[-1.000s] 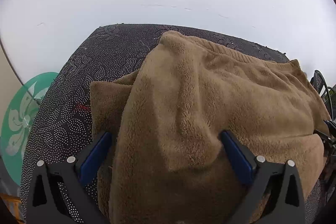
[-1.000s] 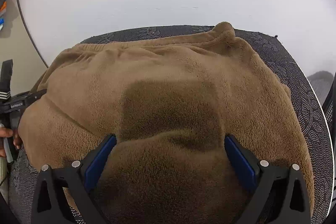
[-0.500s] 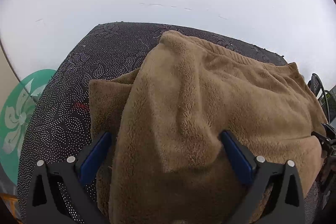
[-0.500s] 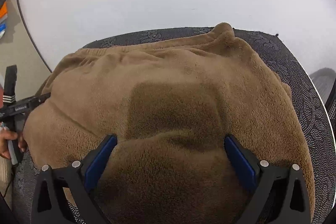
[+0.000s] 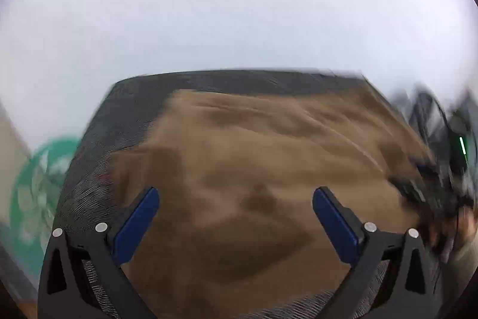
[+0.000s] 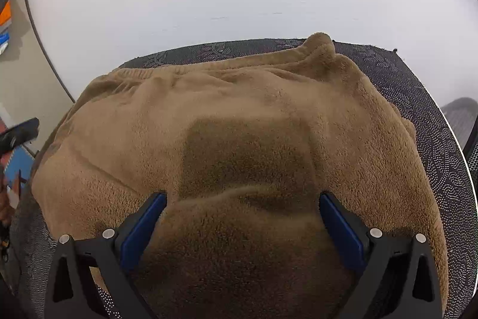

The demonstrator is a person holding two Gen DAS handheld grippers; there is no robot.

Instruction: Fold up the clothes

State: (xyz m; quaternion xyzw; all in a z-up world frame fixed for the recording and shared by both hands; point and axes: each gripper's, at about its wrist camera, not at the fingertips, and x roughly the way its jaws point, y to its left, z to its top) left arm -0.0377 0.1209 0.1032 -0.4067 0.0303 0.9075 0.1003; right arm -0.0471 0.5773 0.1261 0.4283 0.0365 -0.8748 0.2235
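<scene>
My left gripper and right gripper both stand wide apart over the brown fleece garment on the dotted mat. A second ago fabric bulged between my left fingers; now it lies flatter, blurred.

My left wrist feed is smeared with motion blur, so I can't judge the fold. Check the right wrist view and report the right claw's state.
Observer: The right claw is open, its blue-padded fingers wide apart, with a hump of the fluffy brown fleece garment between them.
Operator: Give me the garment's far edge.
Observer: A ribbed band runs along the far left edge, and a corner pokes up at the far right.
Operator: Now tell me what lies beyond the mat on the right.
Observer: A grey meshed object, possibly a chair, sits past the dark dotted mat.
</scene>
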